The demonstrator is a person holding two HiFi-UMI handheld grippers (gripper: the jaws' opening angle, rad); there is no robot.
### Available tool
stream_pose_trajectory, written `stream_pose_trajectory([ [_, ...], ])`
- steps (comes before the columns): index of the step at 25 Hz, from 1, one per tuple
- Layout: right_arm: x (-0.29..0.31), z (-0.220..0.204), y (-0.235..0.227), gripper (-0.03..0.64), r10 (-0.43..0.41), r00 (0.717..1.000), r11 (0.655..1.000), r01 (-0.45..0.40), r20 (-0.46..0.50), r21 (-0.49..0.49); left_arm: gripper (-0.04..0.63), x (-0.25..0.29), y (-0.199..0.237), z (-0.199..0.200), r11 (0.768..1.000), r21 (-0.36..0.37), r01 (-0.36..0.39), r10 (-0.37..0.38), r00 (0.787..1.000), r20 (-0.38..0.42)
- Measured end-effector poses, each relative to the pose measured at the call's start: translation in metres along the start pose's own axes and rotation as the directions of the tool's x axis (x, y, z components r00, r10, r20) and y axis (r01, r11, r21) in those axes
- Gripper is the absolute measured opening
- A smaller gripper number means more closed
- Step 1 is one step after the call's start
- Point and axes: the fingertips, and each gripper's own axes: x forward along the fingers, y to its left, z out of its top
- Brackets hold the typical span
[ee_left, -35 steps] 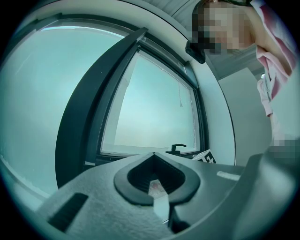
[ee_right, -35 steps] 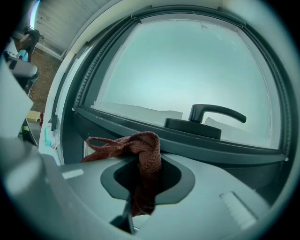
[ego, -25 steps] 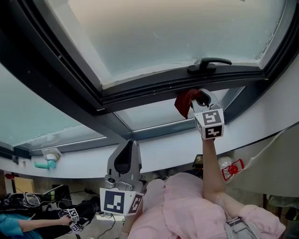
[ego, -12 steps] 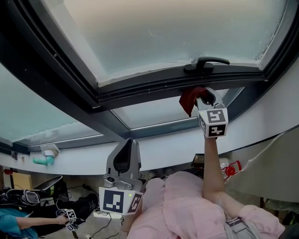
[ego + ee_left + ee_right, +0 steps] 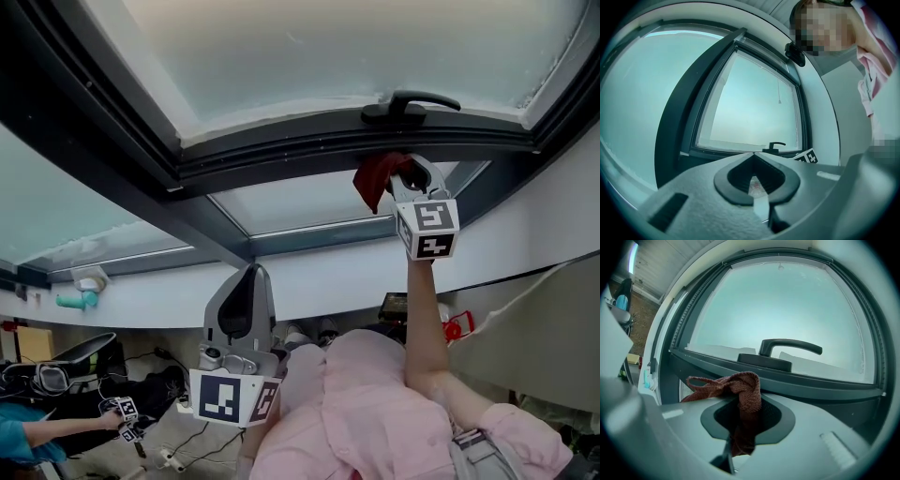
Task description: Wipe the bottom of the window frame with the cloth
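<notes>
Moved since a second ago: your right claw [image 5: 740, 405] and the cloth [image 5: 744, 389] sit slightly higher in the head view, tighter under the rail. The frame shifted too, so part of that is head tilt.

Grip: right claw's jaws are closed hard on the cloth. One fold is pinched deep in the jaw pocket, and the rest bunches over the tips and spills to the claw's left.

Handling: it's a soft, light knit rag with no stiffness. It'll drag and roll under friction, so I'd press with the bunched part and keep the pinch deep. Only the loose loop could snag.

Just past the tips is the window frame bottom rail [image 5: 797, 381]. The cloth overlaps it in the right gripper view, but contact can't be confirmed.

Beyond that, the handle [image 5: 787, 350] sits just right of the tips, with the glass [image 5: 778, 301] behind it.

Left claw [image 5: 246, 279] hangs low, well apart from the frame, jaws together and empty.
</notes>
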Motion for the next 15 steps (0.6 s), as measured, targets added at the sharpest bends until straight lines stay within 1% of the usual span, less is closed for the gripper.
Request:
stream_pose_trajectory([
  [5,0.002,0.005,0.001,0.074,0.07,0.997,0.997,-0.07,0.014,0.016,-0.002,-0.004,0.006,0.002,1.0,0.003,-0.019,0.019,1.0,0.011],
  [8,-0.018,0.005,0.004,0.072,0.102,0.994,0.993,-0.104,0.028,0.052,-0.002,-0.012,0.009,-0.005,0.999,-0.015,-0.029,0.029,1.0,-0.001],
  [12,-0.057,0.014,-0.003,0.072,0.084,0.992,0.983,-0.098,0.089,0.155,-0.002,-0.018,0.018,-0.014,0.999,-0.052,-0.017,0.016,0.999,-0.03],
  [13,-0.066,0.019,-0.004,0.072,0.076,0.992,0.981,-0.093,0.104,0.17,-0.002,-0.018,0.02,-0.015,0.998,-0.061,-0.006,0.004,0.999,-0.039],
  [15,-0.082,0.027,-0.002,0.072,0.065,0.99,0.983,-0.085,0.123,0.162,-0.002,-0.018,0.024,-0.017,0.997,-0.078,0.019,-0.024,0.998,-0.056],
])
